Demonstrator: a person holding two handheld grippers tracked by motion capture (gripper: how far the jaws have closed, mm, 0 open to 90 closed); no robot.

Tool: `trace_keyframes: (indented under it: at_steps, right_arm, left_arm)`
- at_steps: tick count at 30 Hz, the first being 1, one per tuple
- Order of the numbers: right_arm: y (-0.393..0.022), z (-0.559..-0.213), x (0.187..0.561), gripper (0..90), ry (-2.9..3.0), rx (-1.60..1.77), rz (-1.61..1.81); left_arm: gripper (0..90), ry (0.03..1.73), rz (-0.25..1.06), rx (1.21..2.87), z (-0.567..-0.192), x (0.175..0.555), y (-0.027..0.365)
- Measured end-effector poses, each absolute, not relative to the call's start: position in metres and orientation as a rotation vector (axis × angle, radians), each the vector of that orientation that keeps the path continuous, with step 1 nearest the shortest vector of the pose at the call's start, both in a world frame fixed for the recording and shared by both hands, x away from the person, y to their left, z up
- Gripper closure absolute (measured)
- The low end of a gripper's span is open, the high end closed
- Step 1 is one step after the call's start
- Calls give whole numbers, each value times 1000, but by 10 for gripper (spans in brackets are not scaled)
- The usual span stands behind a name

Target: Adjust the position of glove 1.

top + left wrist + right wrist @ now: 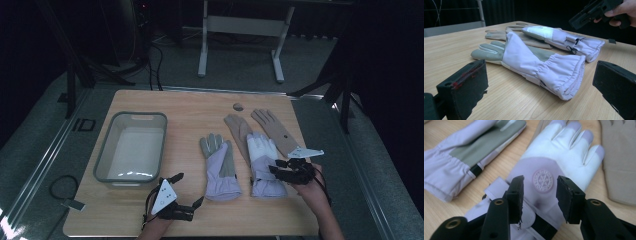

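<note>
Pale wooden bench [190, 107], with a soft, light lilac glove [554, 167] lying flat near its right front. The right claw [540, 195] hovers above its wrist strap, jaws partly apart, empty. Pinching the bunched cuff looks easiest. The left claw [536, 87] rests wide, empty.

We count 4 gloves on the table [150, 102]: 2 lilac gloves, one [220, 167] mid-table twd the near edge, one [264, 165] to its right; 2 tan gloves [239, 131] [274, 131] behind, twd far right corner. 1 grey tub [102, 159] at left edge. 1 small round obj [238, 106] nr far edge.
</note>
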State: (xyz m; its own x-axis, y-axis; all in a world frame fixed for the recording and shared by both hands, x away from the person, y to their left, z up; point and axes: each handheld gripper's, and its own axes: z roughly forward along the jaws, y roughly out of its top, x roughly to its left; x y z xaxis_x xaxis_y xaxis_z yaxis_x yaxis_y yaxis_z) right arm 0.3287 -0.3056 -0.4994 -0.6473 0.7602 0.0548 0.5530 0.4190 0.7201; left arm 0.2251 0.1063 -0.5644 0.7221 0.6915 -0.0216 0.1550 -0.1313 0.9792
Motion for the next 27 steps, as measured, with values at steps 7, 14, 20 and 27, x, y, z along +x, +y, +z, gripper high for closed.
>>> trace_keyframes:
  at_steps: [7,14,20,27]
  right_arm:
    - [-302,-507,338,574,2425,1117,1014]
    - [-297,-522,354,530,2473,1135,986]
    - [-293,-534,360,608,2516,1109,921]
    - [-287,-533,358,697,2499,1170,877]
  left_arm:
    - [0,686,531,1670,-564,225,106]
    - [0,684,532,1672,-564,225,106]
    - [0,683,531,1673,-564,225,106]
    - [0,686,531,1671,-564,225,106]
